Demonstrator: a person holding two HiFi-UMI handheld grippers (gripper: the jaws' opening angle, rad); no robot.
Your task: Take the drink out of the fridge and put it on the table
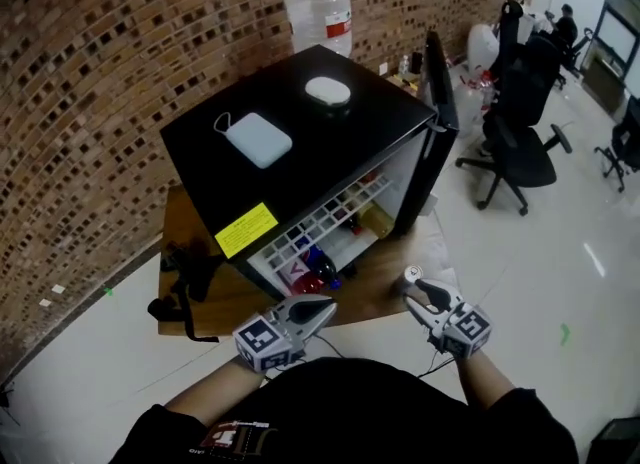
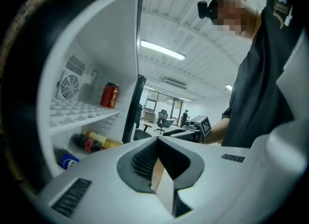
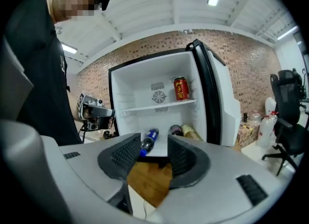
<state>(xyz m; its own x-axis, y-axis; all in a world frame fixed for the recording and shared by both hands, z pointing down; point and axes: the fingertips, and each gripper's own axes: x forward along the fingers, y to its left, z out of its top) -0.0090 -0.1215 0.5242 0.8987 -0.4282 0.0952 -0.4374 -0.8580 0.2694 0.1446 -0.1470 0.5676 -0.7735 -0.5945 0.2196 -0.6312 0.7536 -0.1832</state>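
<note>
Fridge [image 1: 300, 147], matte black shell with a white moulded liner, stands on the wooden table [image 1: 178, 227]. Its door [image 1: 437, 112] is swung out toward 2 o'clock, so the shelves are reachable. The left gripper [image 1: 320, 310], at 7 o'clock of the opening, has its ribbed dark pads drawn together on nothing. The right gripper [image 1: 418, 287], at 5 o'clock, holds its pads apart and empty, which we judge ready for a grasp. The drink, a smooth red can [image 3: 181, 89], stands upright on the white wire shelf [image 3: 159, 106], at 12 o'clock beyond the right jaws. Plastic bottles [image 3: 148, 141] lie below; we cannot count them reliably.

office w/ swivel chairs [image 1: 522, 102]
</note>
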